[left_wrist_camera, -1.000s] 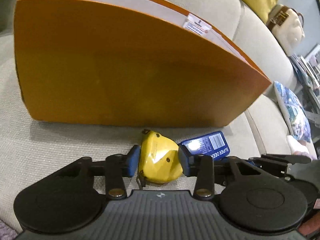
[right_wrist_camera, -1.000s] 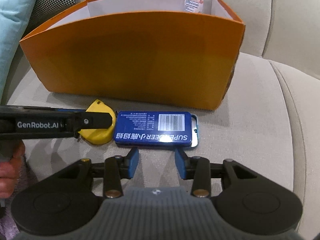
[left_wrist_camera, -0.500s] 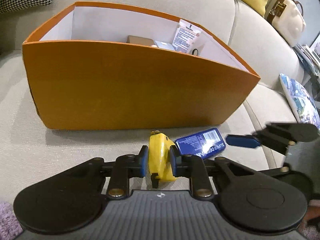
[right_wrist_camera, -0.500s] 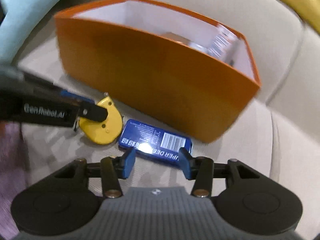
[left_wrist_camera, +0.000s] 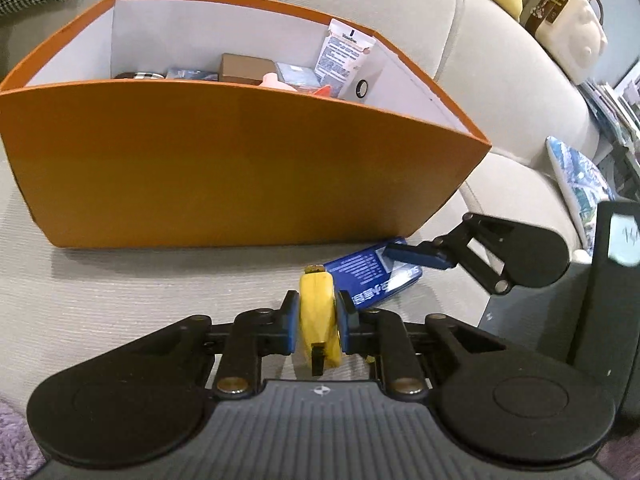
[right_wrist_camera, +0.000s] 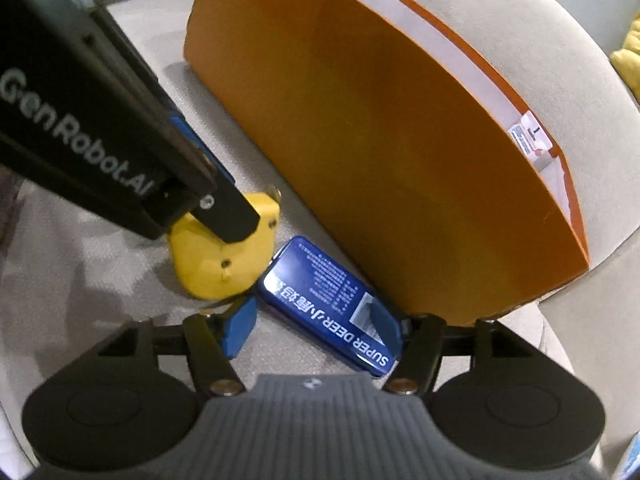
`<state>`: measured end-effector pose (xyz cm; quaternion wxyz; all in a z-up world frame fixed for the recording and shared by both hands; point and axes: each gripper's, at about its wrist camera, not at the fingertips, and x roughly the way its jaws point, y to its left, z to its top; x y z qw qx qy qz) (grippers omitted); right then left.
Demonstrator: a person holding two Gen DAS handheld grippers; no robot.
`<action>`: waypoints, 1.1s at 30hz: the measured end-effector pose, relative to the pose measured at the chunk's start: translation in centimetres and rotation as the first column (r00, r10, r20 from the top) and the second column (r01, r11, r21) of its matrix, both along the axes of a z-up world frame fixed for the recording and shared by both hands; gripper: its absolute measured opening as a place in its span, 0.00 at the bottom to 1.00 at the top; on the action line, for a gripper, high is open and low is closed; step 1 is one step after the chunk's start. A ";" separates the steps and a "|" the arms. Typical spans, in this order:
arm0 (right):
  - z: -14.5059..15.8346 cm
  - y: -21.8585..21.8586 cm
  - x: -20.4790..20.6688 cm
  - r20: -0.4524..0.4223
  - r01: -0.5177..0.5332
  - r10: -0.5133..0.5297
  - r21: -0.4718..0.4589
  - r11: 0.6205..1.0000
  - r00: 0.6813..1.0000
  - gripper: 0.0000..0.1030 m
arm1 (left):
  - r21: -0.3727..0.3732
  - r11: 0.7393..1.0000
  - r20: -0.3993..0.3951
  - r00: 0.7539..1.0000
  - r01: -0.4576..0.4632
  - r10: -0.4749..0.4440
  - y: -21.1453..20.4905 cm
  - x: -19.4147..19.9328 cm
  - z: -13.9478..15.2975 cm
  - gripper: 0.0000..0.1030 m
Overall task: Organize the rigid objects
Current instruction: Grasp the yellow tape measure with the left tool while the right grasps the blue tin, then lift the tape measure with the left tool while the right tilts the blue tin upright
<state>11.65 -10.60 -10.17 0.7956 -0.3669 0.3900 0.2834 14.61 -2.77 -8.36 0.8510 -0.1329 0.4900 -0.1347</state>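
While the left gripper (left_wrist_camera: 317, 326) was clamped on the yellow tape measure (left_wrist_camera: 320, 320), raised on edge just above the sofa (left_wrist_camera: 120, 300), the right gripper (right_wrist_camera: 324, 330) straddled the blue tin (right_wrist_camera: 332, 300), its jaws opening and not yet pressing it. Step in hand: picking up both. Beyond them stood the orange box (left_wrist_camera: 240, 168), already holding several items; next, each piece would probably need lifting over its near wall.
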 end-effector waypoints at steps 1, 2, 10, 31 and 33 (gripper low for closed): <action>0.0 -0.1 -0.3 0.007 0.000 0.000 0.007 1.000 1.000 0.64 | -0.008 1.000 -0.003 1.000 0.003 -0.003 -0.1 0.1 0.0 0.21; 0.1 -0.5 -0.7 0.014 0.001 -0.001 0.011 1.000 1.000 0.64 | -0.014 1.000 -0.008 1.000 0.004 -0.004 -0.2 0.2 -0.1 0.21; 0.6 -1.6 -1.4 0.029 0.022 -0.023 0.038 0.999 0.999 0.63 | 0.009 1.000 -0.094 0.995 0.029 -0.028 -1.4 0.8 -1.4 0.21; 2.5 0.0 0.3 -0.055 -0.103 0.098 -0.113 0.988 0.994 0.42 | -0.026 0.997 -0.005 0.997 -0.072 0.072 4.2 -0.9 0.6 0.21; 3.1 0.4 -0.2 -0.028 -0.092 0.090 -0.116 0.989 0.996 0.32 | -0.037 0.996 -0.004 0.997 -0.079 0.079 4.6 -1.1 0.5 0.21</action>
